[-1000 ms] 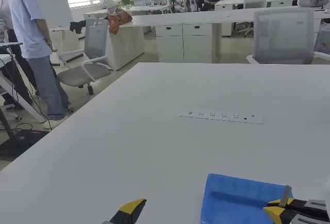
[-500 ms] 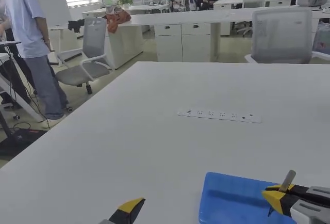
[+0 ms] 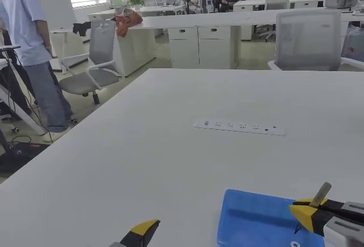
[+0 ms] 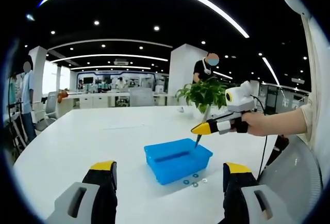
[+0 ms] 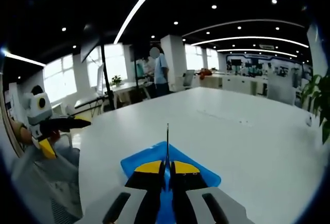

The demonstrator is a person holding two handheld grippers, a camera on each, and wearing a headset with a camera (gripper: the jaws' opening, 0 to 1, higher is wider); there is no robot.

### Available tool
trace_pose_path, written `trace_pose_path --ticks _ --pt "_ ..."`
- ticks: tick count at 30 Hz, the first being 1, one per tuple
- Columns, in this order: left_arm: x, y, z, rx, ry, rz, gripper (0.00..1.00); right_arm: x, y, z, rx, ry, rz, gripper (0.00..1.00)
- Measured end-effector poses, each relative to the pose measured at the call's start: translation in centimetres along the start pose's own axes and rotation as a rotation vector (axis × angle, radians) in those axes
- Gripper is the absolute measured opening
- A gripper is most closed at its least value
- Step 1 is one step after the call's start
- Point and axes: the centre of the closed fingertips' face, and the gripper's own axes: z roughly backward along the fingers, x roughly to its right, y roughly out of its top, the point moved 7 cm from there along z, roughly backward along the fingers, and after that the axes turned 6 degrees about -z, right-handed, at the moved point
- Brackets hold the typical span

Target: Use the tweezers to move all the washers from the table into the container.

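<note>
white table; right tool clamps tweezers over container.

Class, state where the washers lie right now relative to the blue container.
In the left gripper view, the washers lie on the white table, just outside the blue container, by its near wall at the view's lower right.

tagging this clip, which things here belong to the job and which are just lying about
Job:
tweezers, in the right gripper
washers, on the table beside the container
container
left gripper, open

Lying about:
power strip
chair
plant
</note>
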Motion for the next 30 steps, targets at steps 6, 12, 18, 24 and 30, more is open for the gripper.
trace_pose_path --ticks 6,12,18,24,30 --pt "0.0 -0.1 -0.1 -0.01 -0.004 -0.005 0.86 -0.9 0.5 1.0 0.035 0.011 -0.019 0.02" --pt "0.1 -0.2 -0.1 -0.019 -0.007 -0.008 0.85 -1.5 0.1 2.0 0.055 0.028 -0.047 0.02" --pt "0.2 -0.4 -0.2 -0.033 -0.015 -0.013 0.85 -2.1 -0.9 3.0 0.065 0.033 -0.089 0.02" --pt "0.2 -0.4 -0.2 -0.039 -0.016 -0.014 0.84 -2.2 -2.7 3.7 0.068 0.042 -0.157 0.02" --pt "0.2 -0.5 -0.1 -0.05 -0.013 -0.023 0.84 -1.8 -4.3 4.5 0.087 0.052 -0.249 0.02"
